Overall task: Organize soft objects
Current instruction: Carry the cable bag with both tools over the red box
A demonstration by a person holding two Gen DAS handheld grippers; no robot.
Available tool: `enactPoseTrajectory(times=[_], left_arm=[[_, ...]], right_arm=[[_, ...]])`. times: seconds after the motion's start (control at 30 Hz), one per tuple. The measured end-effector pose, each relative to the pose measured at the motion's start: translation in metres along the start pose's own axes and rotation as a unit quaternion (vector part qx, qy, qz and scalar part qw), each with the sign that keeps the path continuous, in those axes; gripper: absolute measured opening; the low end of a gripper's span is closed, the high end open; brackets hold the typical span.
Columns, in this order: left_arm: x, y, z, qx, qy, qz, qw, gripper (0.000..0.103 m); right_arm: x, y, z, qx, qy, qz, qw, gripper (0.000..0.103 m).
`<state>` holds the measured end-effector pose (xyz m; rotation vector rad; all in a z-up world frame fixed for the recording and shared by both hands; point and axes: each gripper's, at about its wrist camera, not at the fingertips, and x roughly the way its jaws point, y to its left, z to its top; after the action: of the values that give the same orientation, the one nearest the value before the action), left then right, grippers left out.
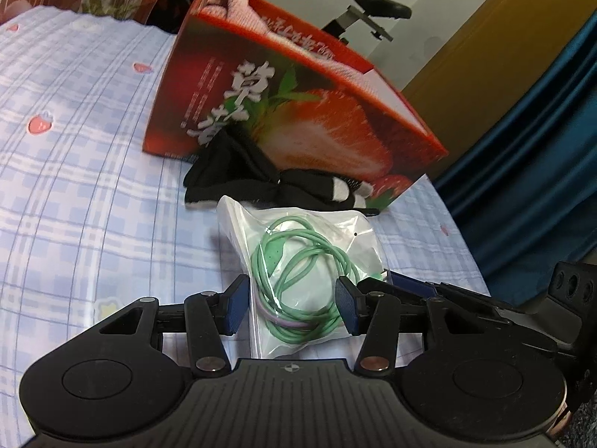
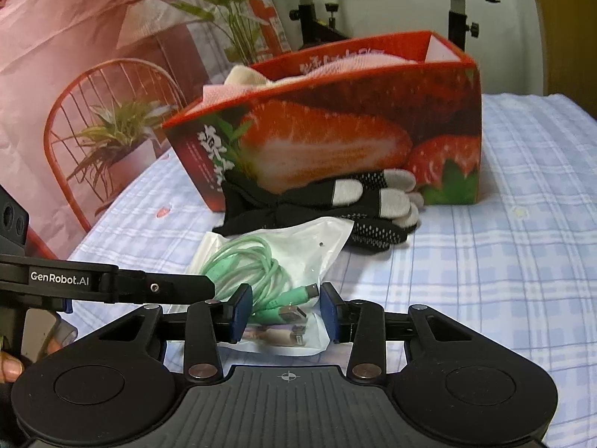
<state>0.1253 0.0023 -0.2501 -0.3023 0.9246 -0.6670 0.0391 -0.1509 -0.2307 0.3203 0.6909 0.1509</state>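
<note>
L gripper [image 1: 291,304] & R gripper [image 2: 285,311] both spread around cable bag [image 1: 298,261] on bed [image 1: 93,186], pads not touching; gloves [image 2: 335,205] lean against strawberry box [image 2: 335,142].

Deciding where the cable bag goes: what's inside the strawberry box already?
Pink and cream knitted fabric rises above the strawberry box rim at one end. Anything beneath it, and the box floor, is hidden by the walls.

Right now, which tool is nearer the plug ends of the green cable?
Right. The plugs lie between the jaws of the right tool; the left tool straddles the cable's coil, off to one side of them.
</note>
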Motion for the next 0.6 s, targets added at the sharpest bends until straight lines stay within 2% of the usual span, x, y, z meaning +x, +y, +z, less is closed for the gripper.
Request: enactPoseTrajectory(times=[0.43, 0.6], left_arm=[[-0.026, -0.013, 0.019, 0.018, -0.048, -0.029, 0.9983, 0.052], [-0.031, -0.023, 0.037, 0.031, -0.066, -0.038, 0.9966, 0.052]], right_arm=[[-0.019, 0.009, 0.019, -0.016, -0.046, 0.004, 0.999, 0.037], [-0.027, 0.010, 0.034, -0.021, -0.066, 0.004, 0.998, 0.037]])
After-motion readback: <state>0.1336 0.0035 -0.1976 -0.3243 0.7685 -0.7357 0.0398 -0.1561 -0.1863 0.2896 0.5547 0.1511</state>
